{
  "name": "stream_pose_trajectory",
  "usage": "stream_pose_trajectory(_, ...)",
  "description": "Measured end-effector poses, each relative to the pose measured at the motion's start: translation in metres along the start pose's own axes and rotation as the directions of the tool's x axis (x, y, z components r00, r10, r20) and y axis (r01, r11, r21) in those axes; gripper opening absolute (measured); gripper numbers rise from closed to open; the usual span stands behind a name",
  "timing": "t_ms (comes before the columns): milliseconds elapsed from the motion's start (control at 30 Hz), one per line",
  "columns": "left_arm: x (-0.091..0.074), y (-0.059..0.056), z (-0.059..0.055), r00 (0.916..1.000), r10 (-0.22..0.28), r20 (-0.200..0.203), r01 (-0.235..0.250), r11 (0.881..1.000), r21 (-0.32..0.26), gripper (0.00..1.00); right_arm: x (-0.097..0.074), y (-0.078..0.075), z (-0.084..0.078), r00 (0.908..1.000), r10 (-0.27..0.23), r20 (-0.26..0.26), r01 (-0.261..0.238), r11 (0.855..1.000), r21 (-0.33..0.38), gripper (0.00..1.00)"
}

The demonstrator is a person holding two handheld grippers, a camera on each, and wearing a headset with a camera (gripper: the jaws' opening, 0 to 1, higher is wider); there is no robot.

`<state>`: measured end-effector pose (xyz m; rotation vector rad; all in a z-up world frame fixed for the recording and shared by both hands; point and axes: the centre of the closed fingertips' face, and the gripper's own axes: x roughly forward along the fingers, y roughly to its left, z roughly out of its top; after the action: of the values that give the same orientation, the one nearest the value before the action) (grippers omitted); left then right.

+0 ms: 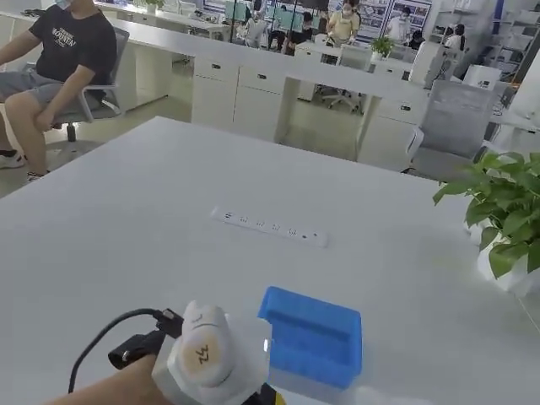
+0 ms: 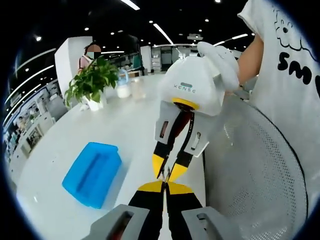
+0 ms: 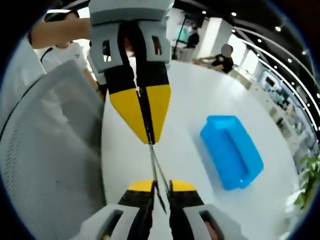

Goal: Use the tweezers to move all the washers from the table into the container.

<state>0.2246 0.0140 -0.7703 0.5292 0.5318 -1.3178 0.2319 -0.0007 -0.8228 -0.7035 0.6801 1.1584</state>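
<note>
**Tweezers [image 3: 154, 167] passed between two grippers, blue container [image 1: 312, 337] close by**

Head view: the blue container sits on the white table [image 1: 169, 211], nearer than a white power strip [image 1: 270, 228]. A gripper [image 1: 215, 354] is just left of it at the bottom edge. A potted plant [image 1: 506, 198] stands at the right.

Left gripper view: the left gripper [image 2: 164, 186] has its yellow-tipped jaws pressed together, almost tip to tip with the right gripper [image 2: 169, 169] facing it. The container lies on the table off to the left.

Right gripper view: the tweezers run from the left gripper's clamped jaws down between the right gripper's jaws. Those jaws stand narrow around the prongs, but I cannot tell whether they press on them. The container lies to the right, apart from the tweezers
</note>
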Motion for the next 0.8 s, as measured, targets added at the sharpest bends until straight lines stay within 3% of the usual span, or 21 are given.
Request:
stream_pose_trajectory(67, 0.002, 0.0, -0.008, 0.9998, -0.001, -0.018, 0.001, 1.0, -0.006, 0.0, -0.001, 0.002, -0.002, 0.9999, 0.014, 0.002, -0.014, 0.997, 0.078, 0.09)
stream_pose_trajectory(100, 0.002, 0.001, -0.018, 0.9981, 0.005, -0.062, -0.005, 1.0, 0.004, 0.0, -0.004, 0.003, -0.002, 0.9996, 0.026, 0.01, -0.027, 0.997, 0.068, 0.09)
stream_pose_trajectory(200, 0.005, 0.003, -0.023, 0.9982, -0.004, -0.061, 0.004, 1.0, 0.0, 0.0, -0.013, 0.004, 0.0, 0.9987, 0.019, 0.046, -0.026, 0.986, 0.166, 0.11)
stream_pose_trajectory(267, 0.006, 0.004, -0.031, 0.9962, -0.009, -0.086, 0.009, 1.0, -0.005, 0.0, -0.022, 0.002, 0.002, 0.9968, -0.005, 0.08, -0.017, 0.963, 0.269, 0.14)
stream_pose_trajectory(333, 0.007, 0.007, -0.046, 0.9882, 0.007, -0.153, -0.002, 0.999, 0.032, 0.0, -0.033, -0.002, 0.005, 0.9929, -0.034, 0.114, -0.004, 0.949, 0.315, 0.17)
stream_pose_trajectory(400, 0.011, 0.006, -0.055, 0.9829, 0.006, -0.184, 0.0, 0.999, 0.032, 0.0, -0.043, -0.008, 0.007, 0.9877, -0.072, 0.139, 0.017, 0.933, 0.36, 0.18)
stream_pose_trajectory(500, 0.018, 0.008, -0.07, 0.9736, 0.022, -0.227, -0.019, 1.0, 0.013, 0.0, -0.057, -0.016, 0.01, 0.9782, -0.123, 0.168, 0.037, 0.896, 0.442, 0.23)
stream_pose_trajectory(533, 0.022, 0.007, -0.074, 0.972, 0.02, -0.234, -0.019, 1.0, 0.006, 0.0, -0.065, -0.021, 0.012, 0.9685, -0.159, 0.191, 0.052, 0.882, 0.468, 0.23)
stream_pose_trajectory(600, 0.025, 0.008, -0.081, 0.9666, 0.036, -0.254, -0.034, 0.999, 0.012, 0.0, -0.075, -0.028, 0.013, 0.9557, -0.207, 0.209, 0.072, 0.854, 0.516, 0.26)
stream_pose_trajectory(667, 0.027, 0.008, -0.083, 0.9643, 0.038, -0.262, -0.037, 0.999, 0.007, 0.0, -0.082, -0.031, 0.011, 0.9488, -0.233, 0.213, 0.081, 0.831, 0.55, 0.27)
stream_pose_trajectory(800, 0.029, 0.01, -0.086, 0.9587, 0.036, -0.282, -0.031, 0.999, 0.02, 0.0, -0.092, -0.03, 0.006, 0.9376, -0.27, 0.22, 0.093, 0.803, 0.589, 0.26)
